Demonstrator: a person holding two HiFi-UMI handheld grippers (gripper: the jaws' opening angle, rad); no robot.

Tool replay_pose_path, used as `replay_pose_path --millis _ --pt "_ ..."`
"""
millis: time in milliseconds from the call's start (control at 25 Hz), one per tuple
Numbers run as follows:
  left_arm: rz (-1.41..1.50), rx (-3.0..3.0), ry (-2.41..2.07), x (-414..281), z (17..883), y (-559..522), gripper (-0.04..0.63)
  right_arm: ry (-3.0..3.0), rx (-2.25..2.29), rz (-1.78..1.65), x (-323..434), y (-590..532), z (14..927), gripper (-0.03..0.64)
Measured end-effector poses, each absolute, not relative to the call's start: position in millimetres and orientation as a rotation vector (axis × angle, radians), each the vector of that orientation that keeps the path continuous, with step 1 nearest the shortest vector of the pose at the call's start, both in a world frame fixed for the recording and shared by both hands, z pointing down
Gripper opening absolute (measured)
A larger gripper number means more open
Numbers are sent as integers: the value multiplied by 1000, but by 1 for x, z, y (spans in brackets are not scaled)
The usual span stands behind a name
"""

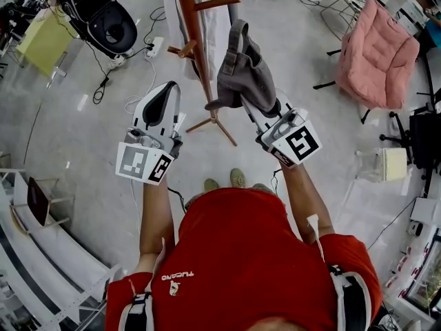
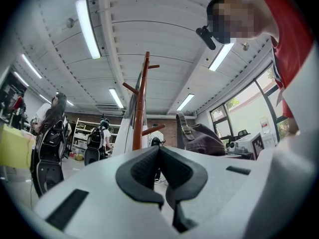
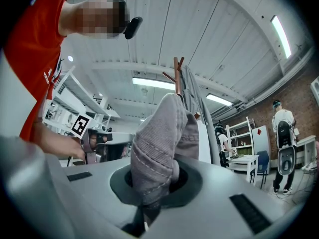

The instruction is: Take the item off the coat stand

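Note:
A wooden coat stand (image 1: 196, 33) rises from the floor ahead of me, between the two grippers. My right gripper (image 1: 260, 109) is shut on the lower edge of a grey fabric bag (image 1: 244, 71), which it holds up just right of the pole. The bag's strap (image 1: 238, 33) stands up free, below an upper peg (image 1: 217, 3) and over no peg that I can see. In the right gripper view the grey cloth (image 3: 162, 143) is pinched between the jaws of that gripper (image 3: 152, 185). My left gripper (image 1: 162, 103) is shut and empty, left of the pole, with its pads (image 2: 144, 166) touching.
A pink padded chair (image 1: 379, 54) stands at the far right. Black bags (image 1: 103, 16) and a power strip with cables (image 1: 153, 47) lie at the far left. White shelving (image 1: 41, 254) runs along the near left. People with backpacks (image 2: 50, 128) stand in the background.

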State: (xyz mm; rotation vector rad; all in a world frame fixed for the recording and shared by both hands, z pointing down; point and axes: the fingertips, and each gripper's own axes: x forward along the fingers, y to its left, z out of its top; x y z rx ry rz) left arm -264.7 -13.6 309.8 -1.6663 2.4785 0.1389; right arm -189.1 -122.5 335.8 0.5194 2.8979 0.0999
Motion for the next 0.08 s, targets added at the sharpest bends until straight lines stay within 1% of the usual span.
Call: replay_pose_path --millis 80 --pt "143 -1663 2480 -265 310 -12 9 2913 518 95 -189 -122 338 28"
